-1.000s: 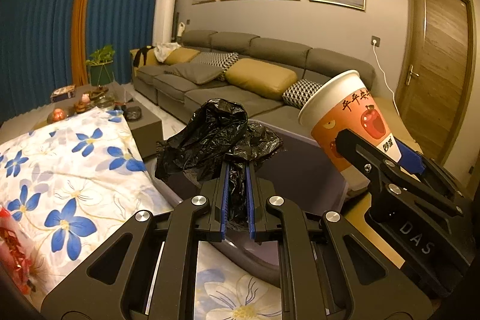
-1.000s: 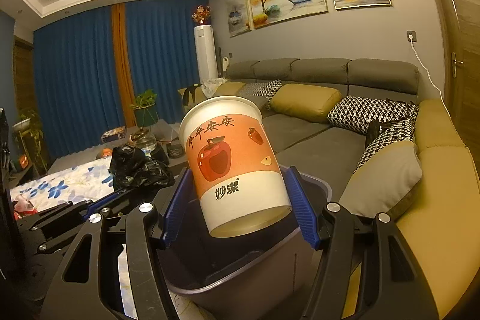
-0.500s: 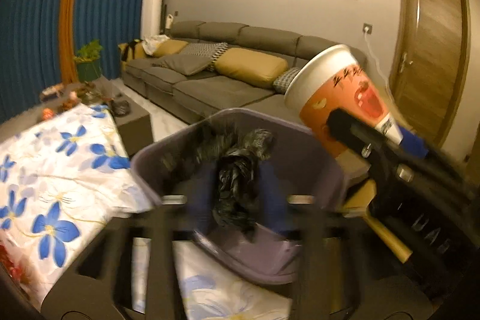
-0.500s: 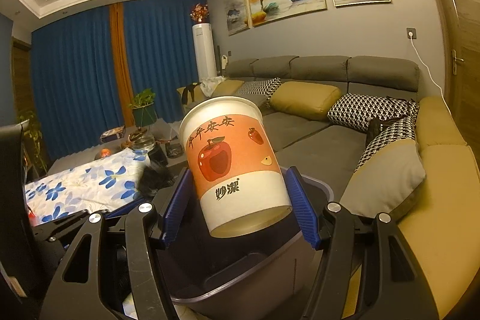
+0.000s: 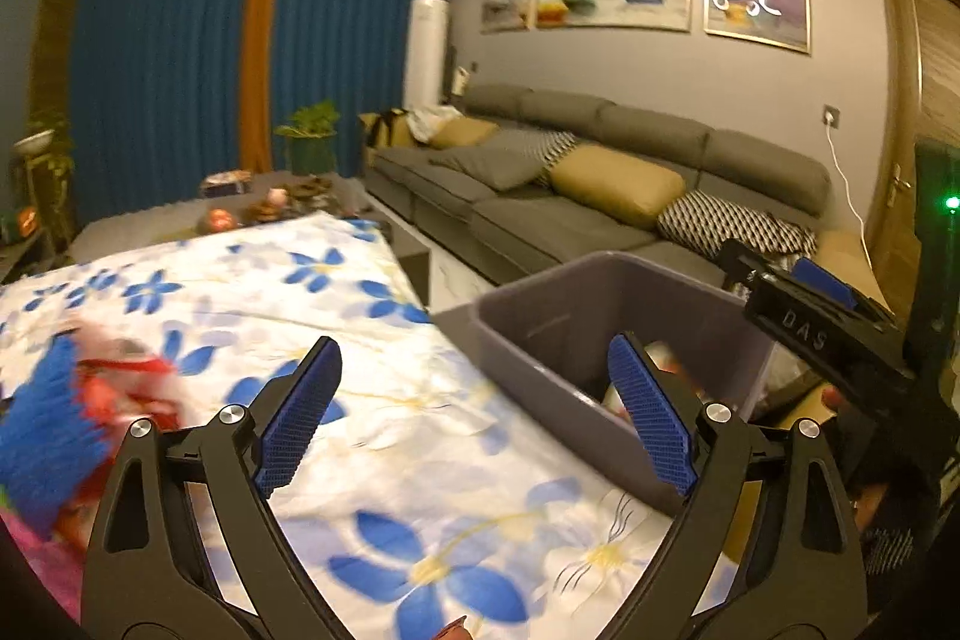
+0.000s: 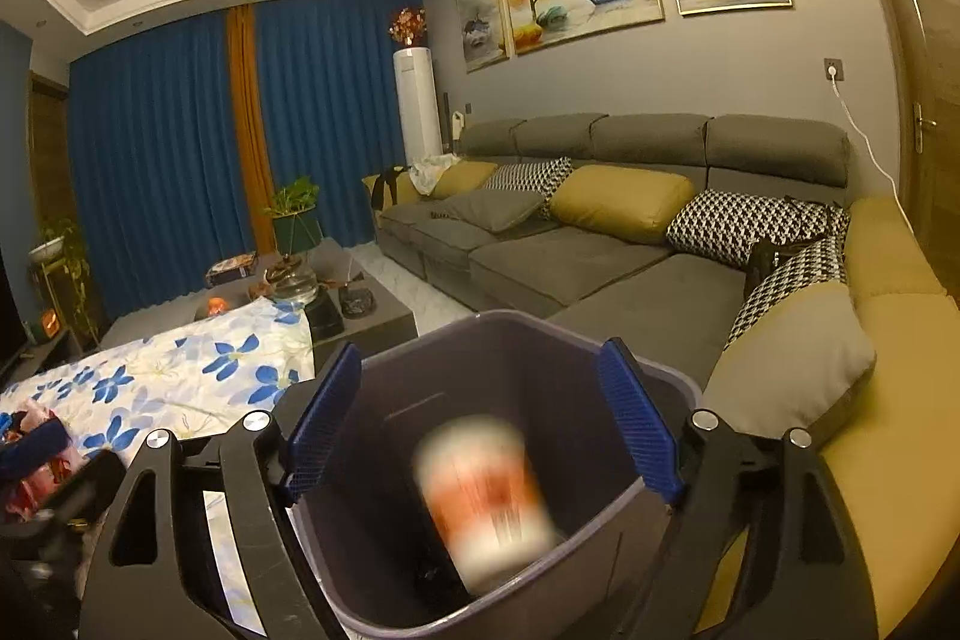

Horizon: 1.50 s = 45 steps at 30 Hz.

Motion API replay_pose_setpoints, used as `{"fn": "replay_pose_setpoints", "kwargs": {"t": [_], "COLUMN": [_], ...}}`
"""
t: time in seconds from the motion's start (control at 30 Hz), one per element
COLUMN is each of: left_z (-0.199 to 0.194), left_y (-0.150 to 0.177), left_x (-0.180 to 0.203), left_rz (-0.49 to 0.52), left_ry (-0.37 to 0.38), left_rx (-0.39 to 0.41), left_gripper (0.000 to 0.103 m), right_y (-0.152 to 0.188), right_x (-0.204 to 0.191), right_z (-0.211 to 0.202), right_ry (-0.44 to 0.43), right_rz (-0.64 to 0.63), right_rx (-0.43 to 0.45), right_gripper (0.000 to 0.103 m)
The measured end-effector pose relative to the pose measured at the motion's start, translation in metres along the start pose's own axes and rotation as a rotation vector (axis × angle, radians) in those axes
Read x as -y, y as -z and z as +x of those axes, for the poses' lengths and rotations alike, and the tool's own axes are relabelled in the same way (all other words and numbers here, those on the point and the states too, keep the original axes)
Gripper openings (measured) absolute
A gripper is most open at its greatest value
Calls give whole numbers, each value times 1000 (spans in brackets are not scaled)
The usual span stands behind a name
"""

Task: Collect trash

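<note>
A grey trash bin (image 6: 540, 340) stands at the table's edge; it also shows in the left wrist view (image 5: 540, 316). An orange-and-white paper cup (image 6: 486, 490) is blurred inside the bin, falling below my open, empty right gripper (image 6: 486, 424). My left gripper (image 5: 474, 412) is open and empty over the flowered cloth (image 5: 372, 436), left of the bin. Red and blue trash (image 5: 114, 400) lies blurred on the cloth at the left. The black bag is dimly visible at the bin's bottom (image 6: 432, 574).
A grey sofa (image 6: 570, 256) with yellow and patterned cushions runs behind the bin. A dark coffee table (image 6: 366, 316) with a glass pot and small items stands beyond the cloth. Blue curtains and a plant are at the back.
My left gripper let the black bag go into the bin, opened and swung left over the cloth. My right gripper opened and the cup dropped into the bin.
</note>
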<state>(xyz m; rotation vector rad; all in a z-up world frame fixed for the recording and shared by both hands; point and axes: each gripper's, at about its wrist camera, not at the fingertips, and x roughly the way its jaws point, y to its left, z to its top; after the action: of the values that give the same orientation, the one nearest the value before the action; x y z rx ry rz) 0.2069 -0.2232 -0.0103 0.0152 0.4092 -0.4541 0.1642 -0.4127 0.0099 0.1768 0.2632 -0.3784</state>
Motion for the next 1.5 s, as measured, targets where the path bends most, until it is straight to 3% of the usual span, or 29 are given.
{"fn": "replay_pose_setpoints", "kwargs": {"t": [0.17, 0.3, 0.67, 0.8, 0.97, 1.3, 1.5], "left_z": [-43, -74, -175, -213, -243, -249, -237], "left_y": [5, 12, 62, 80, 89, 96, 100], "left_x": [-25, -47, -131, -168, -190, -209, -214], "left_rz": [-53, -86, -133, -184, -220, -252, -278], "left_ry": [-75, -129, -379, -463, -513, -495, -441], "left_rx": [30, 44, 61, 65, 85, 73, 39], "left_gripper": [89, 89, 89, 89, 89, 86, 80], "right_y": [-5, 2, 66, 84, 104, 129, 141], "right_x": [-9, -29, -151, -189, -236, -274, -284], "right_z": [-38, -66, -111, -126, -139, -129, -122], "right_ry": [-42, -140, -474, -547, -598, -619, -631], "right_rz": [-3, 2, -106, -158, -233, -285, -321], "right_rx": [61, 72, -107, -149, -184, -281, -330], "right_gripper": [87, 90, 94, 94, 90, 63, 28]}}
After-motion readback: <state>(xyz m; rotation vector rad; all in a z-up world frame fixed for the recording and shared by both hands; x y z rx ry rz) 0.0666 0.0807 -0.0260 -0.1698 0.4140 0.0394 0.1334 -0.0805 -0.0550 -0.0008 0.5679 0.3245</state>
